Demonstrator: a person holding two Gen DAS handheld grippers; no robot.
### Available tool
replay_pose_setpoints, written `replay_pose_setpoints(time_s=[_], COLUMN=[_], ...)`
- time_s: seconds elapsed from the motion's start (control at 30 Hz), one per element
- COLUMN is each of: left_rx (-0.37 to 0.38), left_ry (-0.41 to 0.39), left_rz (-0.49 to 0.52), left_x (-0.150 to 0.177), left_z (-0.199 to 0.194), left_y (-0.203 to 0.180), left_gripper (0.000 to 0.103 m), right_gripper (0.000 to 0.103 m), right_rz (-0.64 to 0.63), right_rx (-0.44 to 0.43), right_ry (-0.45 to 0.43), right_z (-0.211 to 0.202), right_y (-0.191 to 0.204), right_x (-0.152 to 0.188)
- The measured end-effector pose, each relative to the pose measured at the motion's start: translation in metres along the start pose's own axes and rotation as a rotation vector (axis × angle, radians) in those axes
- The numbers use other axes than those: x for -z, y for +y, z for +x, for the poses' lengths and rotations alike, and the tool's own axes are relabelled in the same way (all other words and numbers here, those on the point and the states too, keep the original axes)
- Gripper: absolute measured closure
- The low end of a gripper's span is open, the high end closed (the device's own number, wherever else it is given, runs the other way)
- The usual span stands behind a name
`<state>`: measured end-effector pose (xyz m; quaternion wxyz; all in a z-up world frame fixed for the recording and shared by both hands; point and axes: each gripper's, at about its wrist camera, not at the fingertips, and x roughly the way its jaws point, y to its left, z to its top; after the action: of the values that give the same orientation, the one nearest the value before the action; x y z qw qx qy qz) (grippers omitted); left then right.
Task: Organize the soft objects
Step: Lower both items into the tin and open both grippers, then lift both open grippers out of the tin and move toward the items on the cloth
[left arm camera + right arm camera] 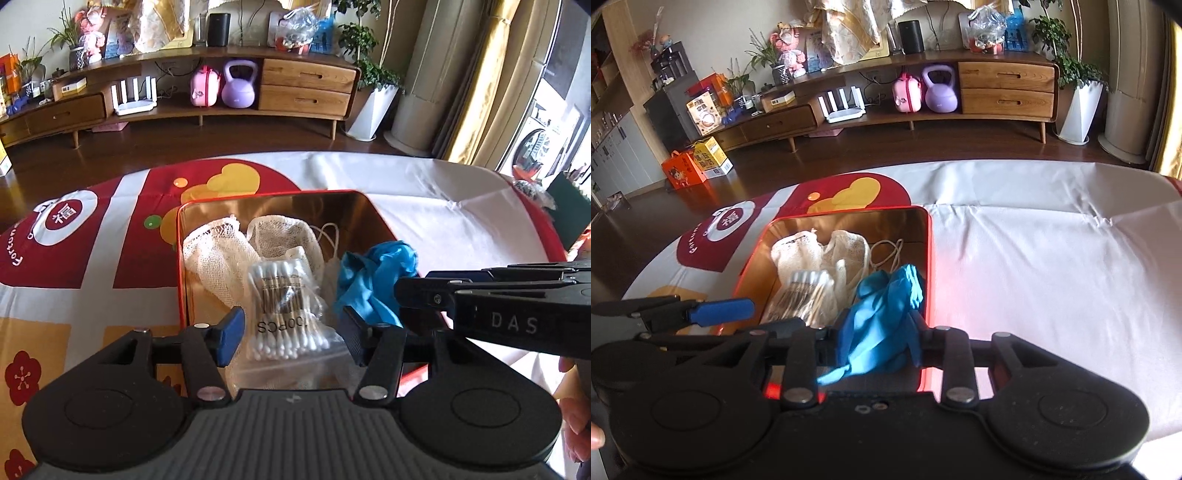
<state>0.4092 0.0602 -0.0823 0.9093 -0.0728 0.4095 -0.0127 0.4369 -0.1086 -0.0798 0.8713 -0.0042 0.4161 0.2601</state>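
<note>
Behind, a long wooden sideboard [306,86] with a purple kettlebell [239,86]; nearer, a red-and-white tablecloth [424,206] bearing a red tin [180,266]. Inside: two mesh pouches [218,258], a cotton-swab bag [284,314], a blue glove [373,280]. Left gripper [291,336] half open, straddling the swab bag, pads apparently clear of it. Right gripper's dark body crossing from the right.

From the right wrist: same sideboard [1004,88], tin [929,258]. Right gripper [875,339] narrowly parted around the blue glove [882,314]; grip uncertain. Left gripper's blue pad [720,311] at left.
</note>
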Motion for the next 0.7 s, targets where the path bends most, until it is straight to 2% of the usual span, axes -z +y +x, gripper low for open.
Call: replay_pose_setpoints(time_s=[0.27, 0.33, 0.4, 0.7], left_rx=[0.004, 0.006, 0.008, 0.026], left_ry=[-0.032, -0.043, -0.053, -0.088], left_rz=[0.017, 0.019, 0.018, 0.037], left_x=[0.003, 0.004, 0.006, 0.022], left_z=[-0.040, -0.054, -0.066, -0.121], left_y=[-0.008, -0.011, -0.013, -0.025], left_gripper=[0.047, 0.047, 0.047, 0.047], right_gripper=[0.066, 0.063, 0.054, 0.046], right_rz=[-0.004, -0.010, -0.010, -0.020], right_rx=[-0.016, -0.015, -0.015, -0.024], right_ry=[-0.026, -0.036, -0.050, -0.098], right_z=[-0.046, -0.059, -0.072, -0.125], right_y=[0.009, 0.011, 0.013, 0.024], right_x=[0.005, 0.008, 0.012, 0.036])
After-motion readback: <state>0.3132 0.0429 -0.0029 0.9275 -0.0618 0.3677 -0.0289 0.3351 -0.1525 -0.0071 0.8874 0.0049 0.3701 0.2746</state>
